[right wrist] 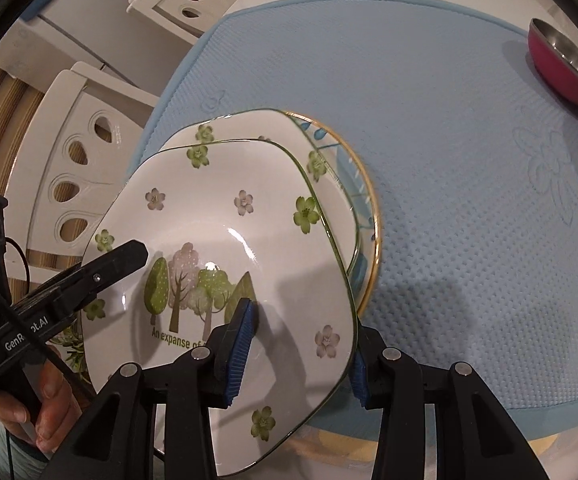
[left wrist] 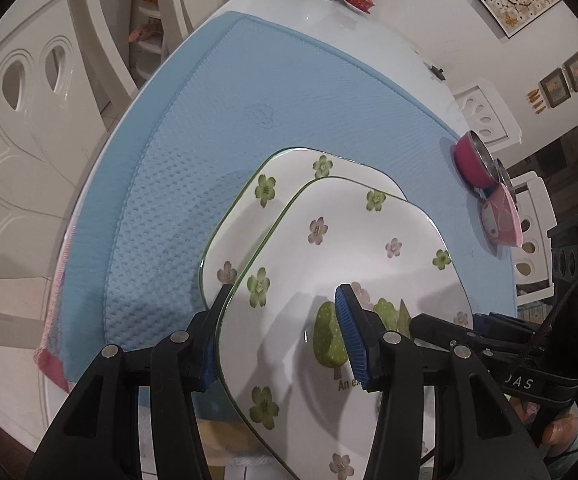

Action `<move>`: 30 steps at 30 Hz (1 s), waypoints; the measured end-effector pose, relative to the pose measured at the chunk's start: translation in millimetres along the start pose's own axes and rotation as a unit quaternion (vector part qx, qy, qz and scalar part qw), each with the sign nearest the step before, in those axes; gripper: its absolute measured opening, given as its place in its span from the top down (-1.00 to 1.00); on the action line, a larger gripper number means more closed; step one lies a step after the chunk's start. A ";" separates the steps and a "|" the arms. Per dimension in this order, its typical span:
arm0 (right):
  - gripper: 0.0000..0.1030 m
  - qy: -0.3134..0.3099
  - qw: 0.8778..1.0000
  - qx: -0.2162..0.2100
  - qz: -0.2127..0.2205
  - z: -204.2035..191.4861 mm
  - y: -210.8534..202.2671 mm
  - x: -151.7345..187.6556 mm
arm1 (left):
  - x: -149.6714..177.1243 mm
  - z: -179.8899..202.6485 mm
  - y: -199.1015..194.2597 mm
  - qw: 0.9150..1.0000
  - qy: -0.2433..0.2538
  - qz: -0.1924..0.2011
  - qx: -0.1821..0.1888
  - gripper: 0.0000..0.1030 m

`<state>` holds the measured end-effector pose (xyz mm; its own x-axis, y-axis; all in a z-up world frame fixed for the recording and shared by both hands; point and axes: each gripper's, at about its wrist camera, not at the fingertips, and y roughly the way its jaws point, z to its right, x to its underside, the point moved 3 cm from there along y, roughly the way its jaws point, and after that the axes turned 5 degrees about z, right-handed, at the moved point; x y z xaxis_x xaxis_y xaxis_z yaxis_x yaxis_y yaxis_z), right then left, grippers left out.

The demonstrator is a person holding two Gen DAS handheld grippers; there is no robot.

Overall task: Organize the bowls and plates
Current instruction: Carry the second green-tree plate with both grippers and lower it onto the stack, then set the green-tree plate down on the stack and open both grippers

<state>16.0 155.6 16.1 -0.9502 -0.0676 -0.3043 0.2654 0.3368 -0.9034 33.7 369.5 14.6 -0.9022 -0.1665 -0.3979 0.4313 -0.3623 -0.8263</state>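
A: Plates first. We see a white squarish ceramic plate with green and pink blossoms and a printed clump of trees (right wrist: pixel 225 240) held tilted above a second white squarish floral plate (right wrist: pixel 249 128), which lies over a round plate with a gold rim and blue markings (right wrist: pixel 373 216). That stack rests on the pale blue quilted mat (right wrist: pixel 429 120) covering the white counter (left wrist: pixel 289 4).

B: We agree. Our left tool (left wrist: pixel 281 340) straddles the upper plate's left edge: one blue-padded finger (left wrist: pixel 351 328) lies on the plate's face by the trees, the other sits beneath the rim. The jaws stand narrow, closed on that plate.

A: Our right tool (right wrist: pixel 301 352) does the same at the opposite edge. One blue pad (right wrist: pixel 241 348) presses the face just beside the printed words, the other is tucked under the rim, so it too grips the tree-printed plate.

B: From the right wrist view we also see the left tool's black finger reaching in over the plate, with a hand (right wrist: pixel 49 400) around its handle.

A: Bowls sit well apart, at the mat's far side: a magenta bowl with a steel interior (left wrist: pixel 473 162) and, just beside it, a pale pink bowl with a cartoon face (left wrist: pixel 503 220).

B: Whether those two touch, we cannot tell.
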 end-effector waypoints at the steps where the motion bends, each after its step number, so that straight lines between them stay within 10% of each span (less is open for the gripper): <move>1: 0.21 0.001 1.000 0.002 -0.001 -4.3 4.3 -3.7 | -0.4 -1.1 0.1 1.000 -0.001 0.000 0.001 0.11; 30: 0.22 0.016 0.999 0.028 0.011 -2.6 2.3 -16.0 | -23.0 -23.7 -12.0 1.000 -0.012 0.010 -0.025 0.10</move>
<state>31.4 159.9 19.6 -0.9488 -0.0296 -0.3146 0.2937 0.2846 -0.9125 49.4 399.3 24.2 -0.8929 -0.1963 -0.4053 0.4487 -0.3126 -0.8372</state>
